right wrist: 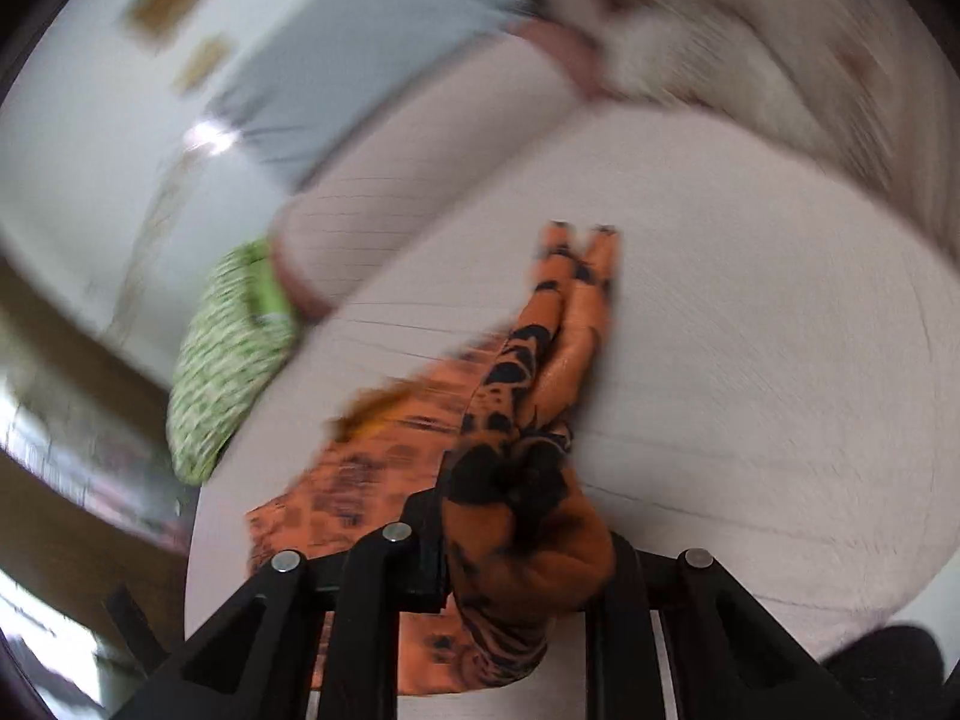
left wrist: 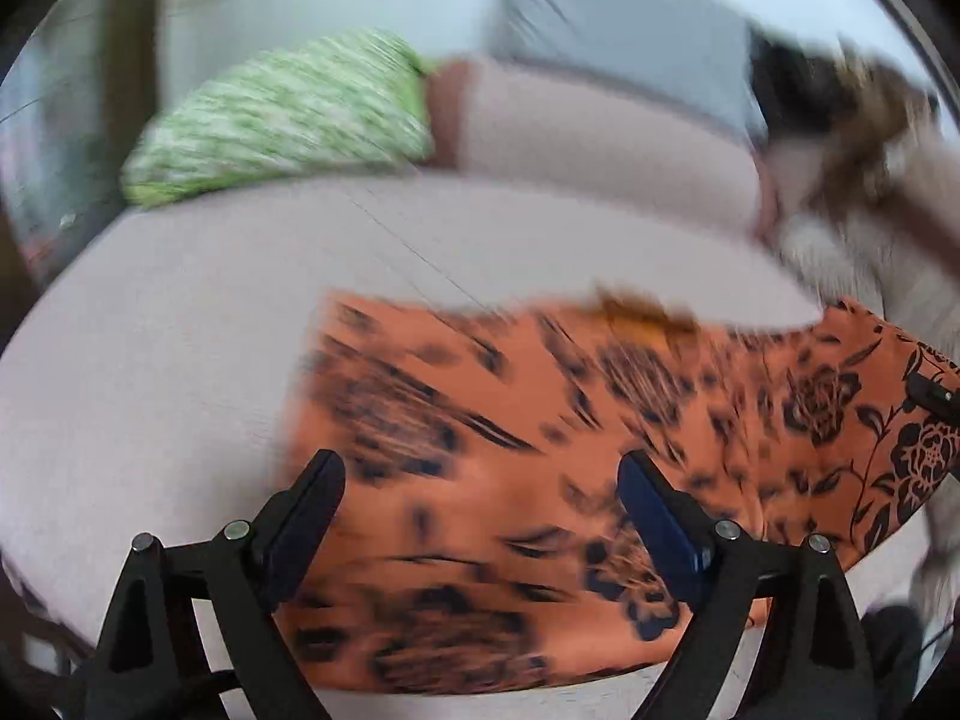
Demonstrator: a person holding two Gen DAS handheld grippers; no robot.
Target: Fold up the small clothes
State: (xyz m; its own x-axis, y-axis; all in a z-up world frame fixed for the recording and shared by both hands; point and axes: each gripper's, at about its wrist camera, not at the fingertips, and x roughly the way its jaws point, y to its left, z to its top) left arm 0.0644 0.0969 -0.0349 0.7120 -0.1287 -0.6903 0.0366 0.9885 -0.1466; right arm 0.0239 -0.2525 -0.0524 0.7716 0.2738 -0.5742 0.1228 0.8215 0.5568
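Observation:
An orange garment with a black flower print (left wrist: 540,480) lies spread on a pale pink bed (left wrist: 180,330). My left gripper (left wrist: 480,486) is open just above the garment's near part, its jaws wide apart and empty. My right gripper (right wrist: 516,516) is shut on a bunched fold of the same orange garment (right wrist: 528,528) and holds it lifted off the bed (right wrist: 750,360); the cloth trails away from the jaws toward its far end. The right gripper shows at the right edge of the left wrist view (left wrist: 933,396). Both views are blurred by motion.
A green and white patterned pillow (left wrist: 282,120) (right wrist: 228,348) lies at the far left of the bed beside a pink bolster (left wrist: 600,144). A pile of pale and brown cloth (left wrist: 852,192) (right wrist: 750,48) sits at the far right. A grey headboard (left wrist: 618,42) stands behind.

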